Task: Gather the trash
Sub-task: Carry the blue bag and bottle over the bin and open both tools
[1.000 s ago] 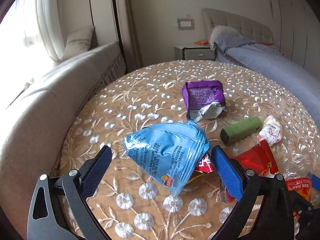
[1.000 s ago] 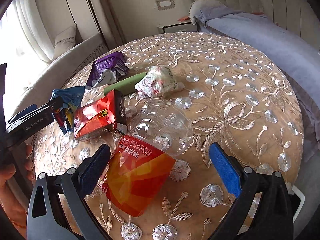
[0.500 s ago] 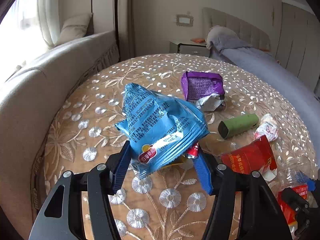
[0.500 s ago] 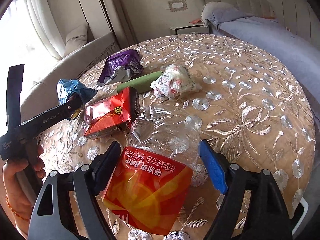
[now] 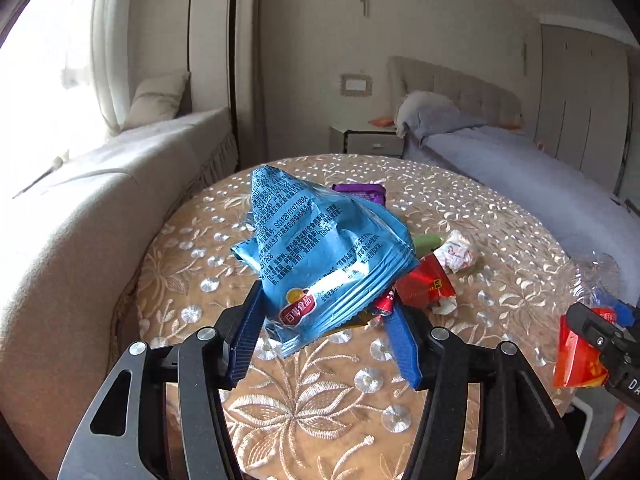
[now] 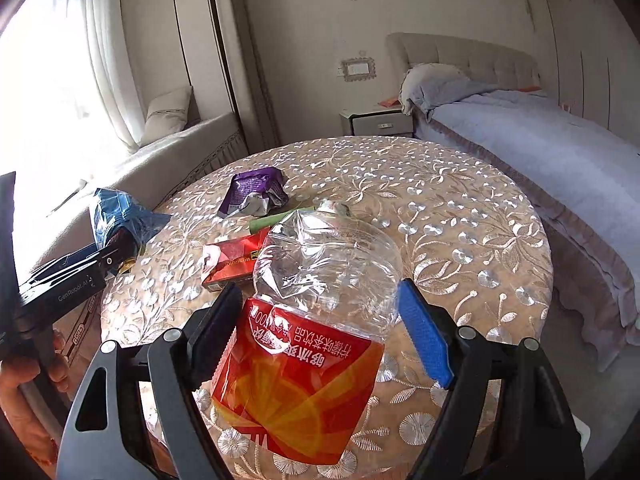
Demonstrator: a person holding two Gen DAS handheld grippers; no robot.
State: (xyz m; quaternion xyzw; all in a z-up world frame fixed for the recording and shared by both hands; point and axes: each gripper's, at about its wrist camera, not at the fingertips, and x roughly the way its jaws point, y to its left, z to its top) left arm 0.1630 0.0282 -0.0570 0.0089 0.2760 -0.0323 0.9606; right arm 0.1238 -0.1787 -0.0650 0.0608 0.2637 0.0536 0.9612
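Both items in hand judge as near weightless and easily deformed. The blue snack bag (image 5: 320, 256) is thin, slick film, soft and crinkled; its lower sealed edge sits between the blue pads of the left gripper (image 5: 324, 340), whose jaws are closing on it, and a seam is the better hold, since the puffed body would slide or collapse. A small red wrapper (image 5: 383, 304) appears caught at the right pad; whether it is properly held cannot be told. The crushed clear bottle (image 6: 320, 300) with its red and orange label is springy, smooth plastic; the right gripper (image 6: 320, 332) has its jaws pressed against the bottle's sides at the labelled part, where the film gives more friction than the bare plastic above. Squeezing harder would only buckle it. Both items hang above the round table (image 6: 460, 216) with its embroidered cloth. Left on the cloth are the purple wrapper (image 6: 252, 196), the green tube (image 6: 272, 220), the red carton (image 6: 232, 260) and the crumpled white wrapper (image 5: 456, 254). Against a second ago, both grippers were spread wide with the bag and bottle lying on the cloth between the fingers; now both are clamped and lifted clear, and more of the room shows behind them.
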